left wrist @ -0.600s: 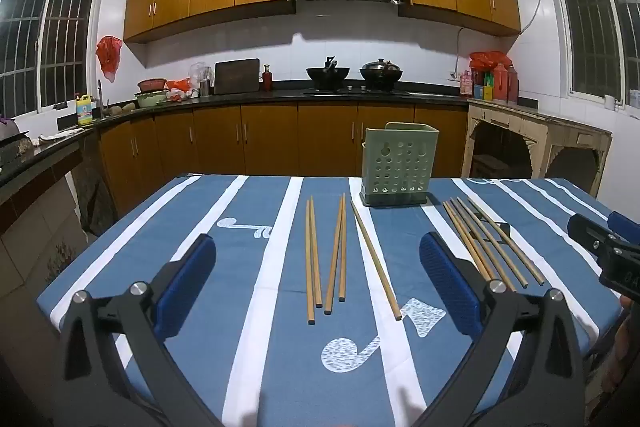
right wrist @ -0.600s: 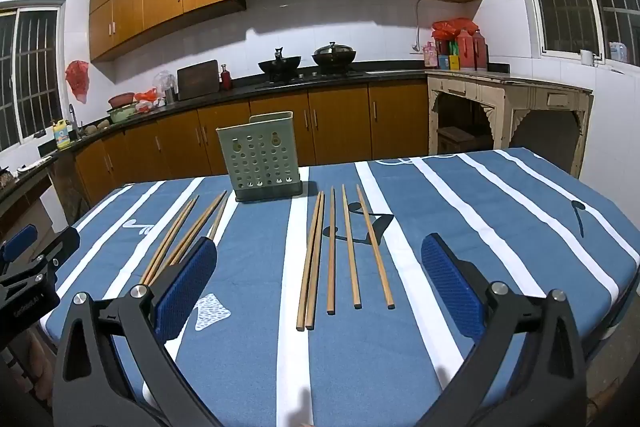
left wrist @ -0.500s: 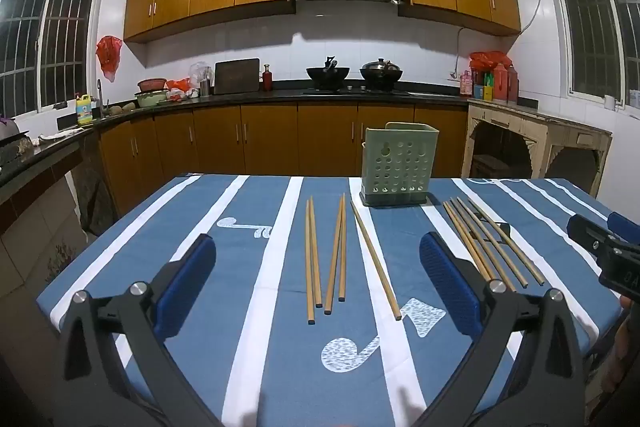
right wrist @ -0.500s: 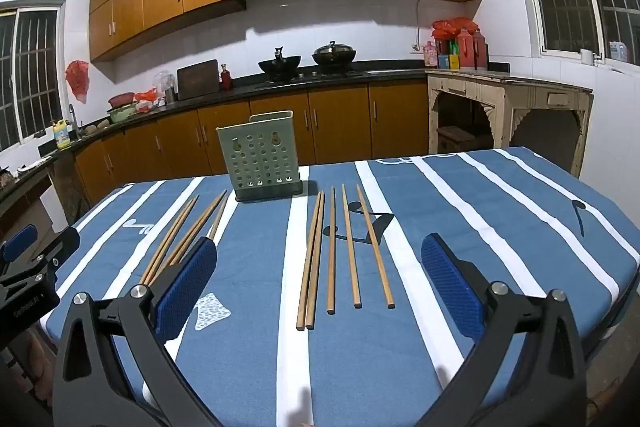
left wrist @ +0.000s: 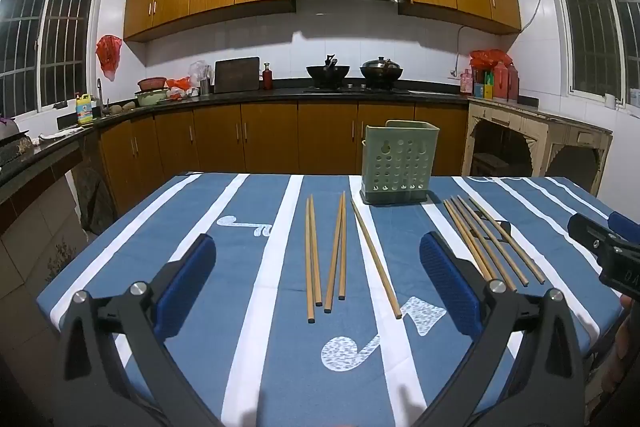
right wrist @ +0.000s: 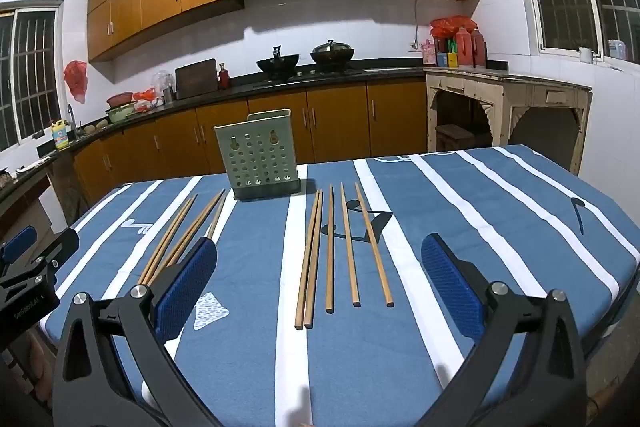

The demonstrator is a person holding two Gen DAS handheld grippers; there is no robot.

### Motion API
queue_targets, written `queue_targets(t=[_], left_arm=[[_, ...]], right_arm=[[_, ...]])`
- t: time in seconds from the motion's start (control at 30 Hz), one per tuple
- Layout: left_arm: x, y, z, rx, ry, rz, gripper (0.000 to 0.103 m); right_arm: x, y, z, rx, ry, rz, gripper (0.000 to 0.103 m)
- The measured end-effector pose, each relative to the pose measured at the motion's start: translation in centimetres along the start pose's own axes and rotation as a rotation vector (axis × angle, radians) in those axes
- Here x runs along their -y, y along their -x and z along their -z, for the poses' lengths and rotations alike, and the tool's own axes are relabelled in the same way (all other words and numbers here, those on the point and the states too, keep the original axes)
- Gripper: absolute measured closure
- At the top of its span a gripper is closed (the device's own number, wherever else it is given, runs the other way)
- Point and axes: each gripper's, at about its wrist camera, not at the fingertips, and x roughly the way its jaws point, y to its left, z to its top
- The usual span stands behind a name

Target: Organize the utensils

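Several wooden chopsticks (left wrist: 338,251) lie lengthwise on the blue striped tablecloth (left wrist: 200,227), a left group and a right group (left wrist: 492,239). A pale green perforated utensil holder (left wrist: 396,163) stands upright behind them. My left gripper (left wrist: 318,275) is open and empty, held above the near end of the left group. In the right wrist view the right group (right wrist: 340,247) lies ahead, the left group (right wrist: 180,231) lies to the left, and the holder (right wrist: 258,155) stands behind. My right gripper (right wrist: 318,275) is open and empty above them.
The table's near edge runs just under both grippers. Kitchen counters with woks (left wrist: 328,71), bottles and wooden cabinets line the back wall. An old pale side table (right wrist: 504,99) stands at the right. The other gripper shows at each view's edge (left wrist: 608,251).
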Motion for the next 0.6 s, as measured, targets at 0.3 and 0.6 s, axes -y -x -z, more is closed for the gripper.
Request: queue_targets(t=[0.3,0.6], left_arm=[[0.01,0.00,0.00,-0.001,-0.001,0.000,0.004],[0.03,0.04,0.00,-0.003,-0.001,0.000,0.004]], right_arm=[[-0.03,-0.29,0.12,-0.001,-0.002,0.002,0.002],[0.01,-0.16,0.15,-0.003,-0.003,0.001,0.002]])
